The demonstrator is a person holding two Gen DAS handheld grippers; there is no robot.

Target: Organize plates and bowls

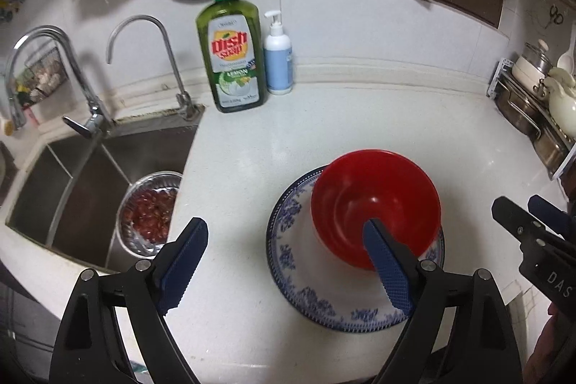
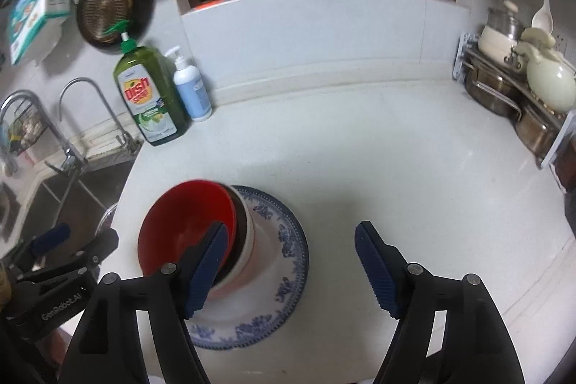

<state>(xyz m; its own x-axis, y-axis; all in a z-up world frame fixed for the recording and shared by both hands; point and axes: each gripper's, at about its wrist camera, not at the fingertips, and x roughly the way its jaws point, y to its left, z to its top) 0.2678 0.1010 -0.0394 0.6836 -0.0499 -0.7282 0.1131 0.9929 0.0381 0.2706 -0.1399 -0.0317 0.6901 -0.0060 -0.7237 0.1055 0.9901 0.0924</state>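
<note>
The red bowl (image 1: 374,204) sits nested on other bowls on the blue-patterned plate (image 1: 288,240), just ahead of both tools. The left tool (image 1: 284,261) and right tool (image 2: 291,265) stand wide open, holding nothing. The stack looks finished; both tools should retreat without touching its rim.

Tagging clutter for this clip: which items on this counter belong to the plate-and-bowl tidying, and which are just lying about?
Part of the job:
- red bowl, topmost of the nested bowls
- white bowl under it
- blue-patterned plate beneath the stack

Lying about:
- dish soap bottle
- white pump bottle
- steel bowl of red fruit in the sink
- pot rack
</note>
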